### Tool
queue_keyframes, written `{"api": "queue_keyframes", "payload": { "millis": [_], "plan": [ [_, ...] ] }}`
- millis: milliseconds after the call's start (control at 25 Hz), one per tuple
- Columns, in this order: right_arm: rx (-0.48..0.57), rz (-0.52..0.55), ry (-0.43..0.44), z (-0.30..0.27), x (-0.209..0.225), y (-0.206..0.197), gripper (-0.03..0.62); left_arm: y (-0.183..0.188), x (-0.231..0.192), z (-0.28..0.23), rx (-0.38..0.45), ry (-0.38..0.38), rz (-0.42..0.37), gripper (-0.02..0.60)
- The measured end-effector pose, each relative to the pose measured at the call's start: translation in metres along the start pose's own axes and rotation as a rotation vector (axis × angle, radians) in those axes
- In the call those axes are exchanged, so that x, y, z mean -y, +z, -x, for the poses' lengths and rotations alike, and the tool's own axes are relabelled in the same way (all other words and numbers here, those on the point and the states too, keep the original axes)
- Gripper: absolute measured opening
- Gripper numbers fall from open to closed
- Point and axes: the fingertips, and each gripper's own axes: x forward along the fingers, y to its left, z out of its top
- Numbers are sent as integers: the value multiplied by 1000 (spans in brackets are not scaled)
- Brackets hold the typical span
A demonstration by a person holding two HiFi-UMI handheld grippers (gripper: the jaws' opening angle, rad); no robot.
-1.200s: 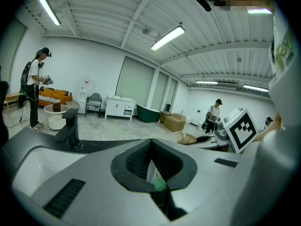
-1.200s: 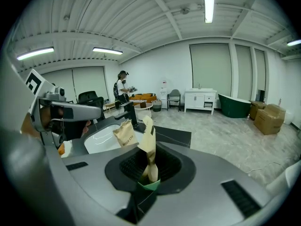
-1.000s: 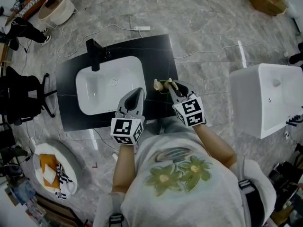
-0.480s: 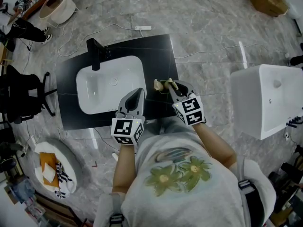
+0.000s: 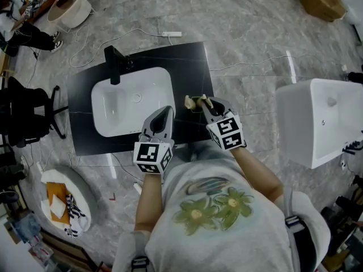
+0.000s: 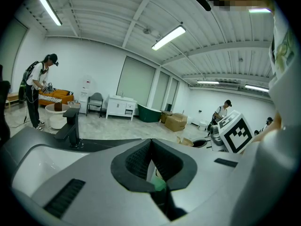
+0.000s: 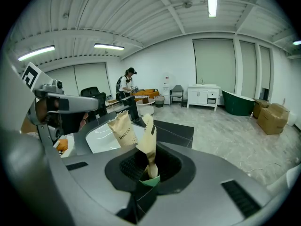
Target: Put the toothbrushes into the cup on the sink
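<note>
The right gripper was closed on one wrapped toothbrush at the cup. A second toothbrush seemed already inside. The left gripper was shut and empty.

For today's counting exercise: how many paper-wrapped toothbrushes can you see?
2. The held toothbrush is clamped in the right gripper; the second toothbrush stands just beyond it, near the white basin. Others may be hidden.

Seen from overhead, the head view looks steeply down on the white rectangular basin set in a black countertop. Both gripper views sit low and close, facing across it toward the black tap, which all three views share.
</note>
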Motion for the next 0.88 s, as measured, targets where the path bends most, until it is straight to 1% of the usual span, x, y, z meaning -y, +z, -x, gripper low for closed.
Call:
{"api": "queue_keyframes", "payload": {
  "millis": [240,640,680,760,880],
  "plan": [
    [-6,0,19,-1,-1,0,57,1,0,-1,1,3,-1,18],
    [-23,-19,75,-2,-6,2,60,4,0,2,9,7,-3,18],
    [-24,-25,84,-1,-7,2,69,4,0,2,10,7,-4,18],
    [-27,-34,96,0,-9,2,113,4,2,3,11,7,-6,18],
    [-24,-34,99,2,-11,4,138,6,3,5,14,7,-9,18]
  ]
}}
